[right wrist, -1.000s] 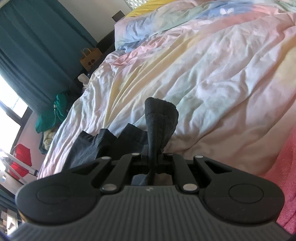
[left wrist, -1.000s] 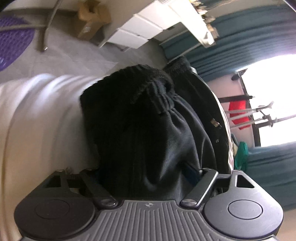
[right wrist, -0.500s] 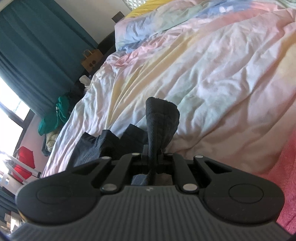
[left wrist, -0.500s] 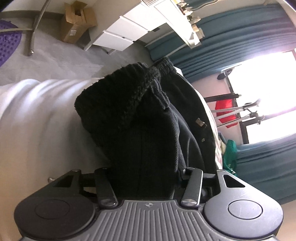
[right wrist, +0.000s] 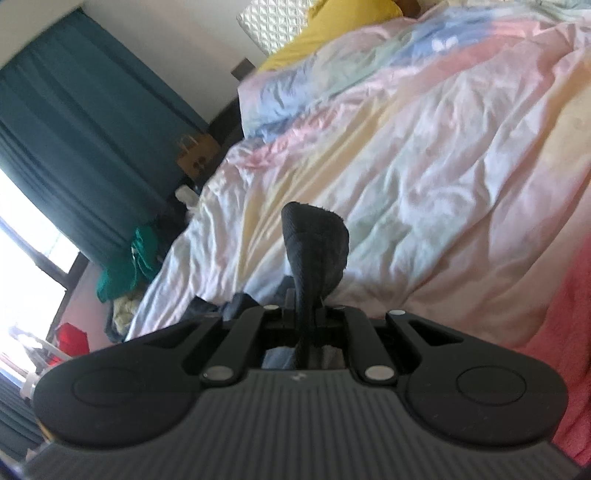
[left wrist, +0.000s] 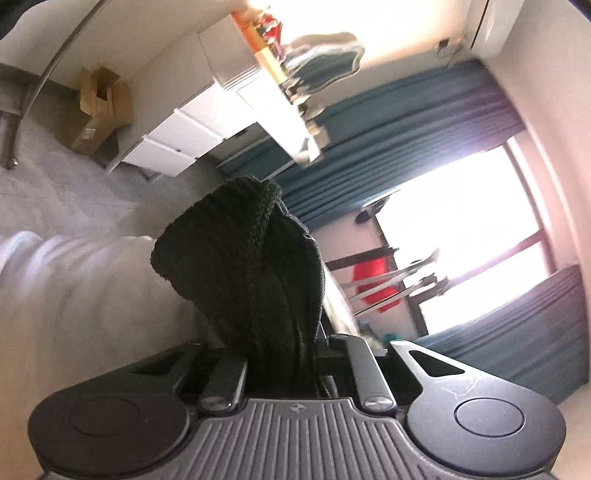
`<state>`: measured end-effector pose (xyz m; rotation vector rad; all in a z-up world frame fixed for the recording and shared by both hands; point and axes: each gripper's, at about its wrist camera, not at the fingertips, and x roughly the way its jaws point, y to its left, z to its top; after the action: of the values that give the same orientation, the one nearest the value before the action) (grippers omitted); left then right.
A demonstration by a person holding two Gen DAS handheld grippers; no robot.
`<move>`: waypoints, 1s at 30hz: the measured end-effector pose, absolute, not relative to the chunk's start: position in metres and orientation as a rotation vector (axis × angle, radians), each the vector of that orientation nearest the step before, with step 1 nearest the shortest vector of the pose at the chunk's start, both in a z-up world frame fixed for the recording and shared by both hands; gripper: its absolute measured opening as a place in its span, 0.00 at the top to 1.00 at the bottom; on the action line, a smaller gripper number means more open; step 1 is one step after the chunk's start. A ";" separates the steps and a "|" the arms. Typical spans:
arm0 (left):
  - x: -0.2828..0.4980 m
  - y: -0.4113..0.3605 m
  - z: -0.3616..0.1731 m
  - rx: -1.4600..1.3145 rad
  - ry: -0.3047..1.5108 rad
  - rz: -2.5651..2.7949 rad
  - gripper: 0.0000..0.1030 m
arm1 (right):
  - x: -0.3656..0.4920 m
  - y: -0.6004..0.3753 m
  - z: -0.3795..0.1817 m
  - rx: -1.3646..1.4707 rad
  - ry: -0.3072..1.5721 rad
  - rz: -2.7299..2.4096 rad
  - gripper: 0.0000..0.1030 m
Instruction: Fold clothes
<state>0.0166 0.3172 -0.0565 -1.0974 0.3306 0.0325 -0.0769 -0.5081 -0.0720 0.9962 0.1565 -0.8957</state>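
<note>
Two wrist views, one per handheld gripper, both over a bed.

Left gripper (left wrist: 280,347): its fingers have just been closing and now pinch a black ribbed-knit garment edge (left wrist: 240,258), which stands up as a thick bunched fold straight ahead of the fingers and fills the gap btwn them. Smoother black fabric of the same garment hangs just right of the fold. To the left of the fingers lies pale bed sheet (left wrist: 74,295), blurred. Beyond the fold, further ahead: grey floor, a white drawer unit (left wrist: 184,136), a brown cardboard box (left wrist: 99,107) to its left, teal curtains (left wrist: 388,147) and a bright window (left wrist: 461,229) on the right w/ something red (left wrist: 373,280) by it.

Right gripper (right wrist: 306,314): fingers pressed together on a thin dark grey woven cloth strip (right wrist: 314,243), which rises from btwn them and fans into a rounded flap just ahead. More dark cloth (right wrist: 207,310) lies crumpled on the bed just left of the fingers. Ahead and to the right spreads a wrinkled pastel duvet in pink, yellow, blue and white (right wrist: 424,166); a yellow pillow (right wrist: 343,26) sits at its far end. A pink fuzzy blanket (right wrist: 554,350) lies at the right edge. Far left: teal curtains (right wrist: 74,129), a green cloth heap (right wrist: 129,266).
</note>
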 end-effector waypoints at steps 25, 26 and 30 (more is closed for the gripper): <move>0.340 0.220 0.054 -0.790 0.426 0.141 0.87 | 0.197 -0.560 -0.023 0.595 0.248 -0.913 0.93; 0.364 0.210 0.046 -0.760 0.446 0.163 0.87 | 0.217 -0.564 -0.031 0.580 0.267 -0.912 0.93; 0.430 0.184 0.013 -0.682 0.542 0.229 0.86 | 0.273 -0.578 -0.069 0.536 0.354 -0.902 0.92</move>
<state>0.4303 0.1836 0.0135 -0.6825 0.5424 0.2291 0.2726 -0.5779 -0.0687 0.5359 0.3544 -0.9023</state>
